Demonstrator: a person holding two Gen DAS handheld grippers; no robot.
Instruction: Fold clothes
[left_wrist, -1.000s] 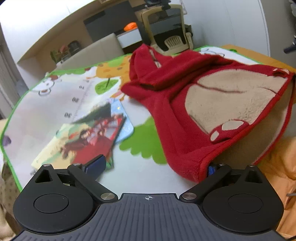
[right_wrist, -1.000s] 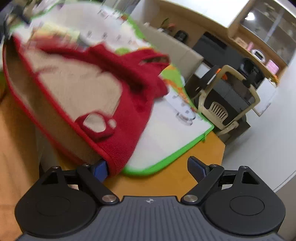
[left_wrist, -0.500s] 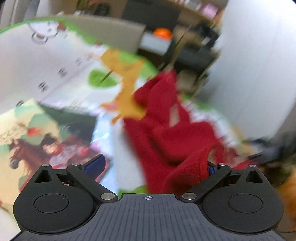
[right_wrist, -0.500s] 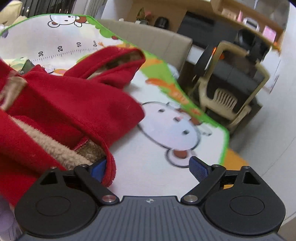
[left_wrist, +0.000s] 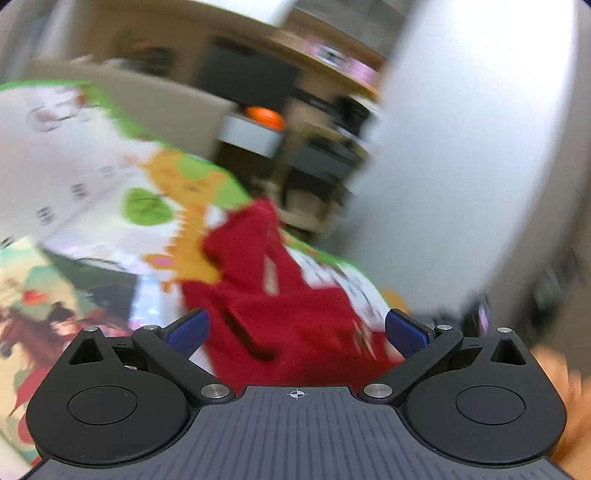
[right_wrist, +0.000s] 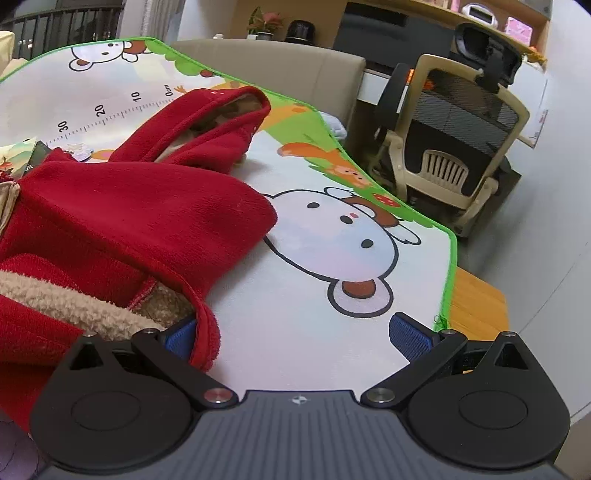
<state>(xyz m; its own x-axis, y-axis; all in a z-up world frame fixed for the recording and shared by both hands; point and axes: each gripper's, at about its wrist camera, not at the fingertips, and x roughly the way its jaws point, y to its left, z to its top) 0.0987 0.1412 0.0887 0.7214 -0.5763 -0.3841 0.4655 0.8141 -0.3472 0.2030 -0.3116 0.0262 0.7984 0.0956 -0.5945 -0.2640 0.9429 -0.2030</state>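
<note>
Here the red fleece garment with its tan fuzzy lining (right_wrist: 122, 221) lies bunched on the white cartoon-printed play mat with the green edge (right_wrist: 332, 258), its bulk filling the left half of the right wrist view and its hood or sleeve end (right_wrist: 218, 114) reaching away toward the mat's far side. The right gripper (right_wrist: 295, 332) has its jaws spread wide; a hem of the fleece drapes over its left blue pad (right_wrist: 181, 338), while the right pad stands over bare mat, so nothing is clamped. The left gripper (left_wrist: 295, 328) is likewise spread, and the red cloth lies straight ahead between and beyond its pads (left_wrist: 406, 326); that view is smeared by motion, so whether the cloth touches them I cannot tell, though it looks free.

The garment's long axis seems to run from the near-left heap toward the far hood end. For the right gripper the cloth lies to its left, already touching; a picture book with a horse on its cover (left_wrist: 33, 314) lies just left of the garment.
</note>
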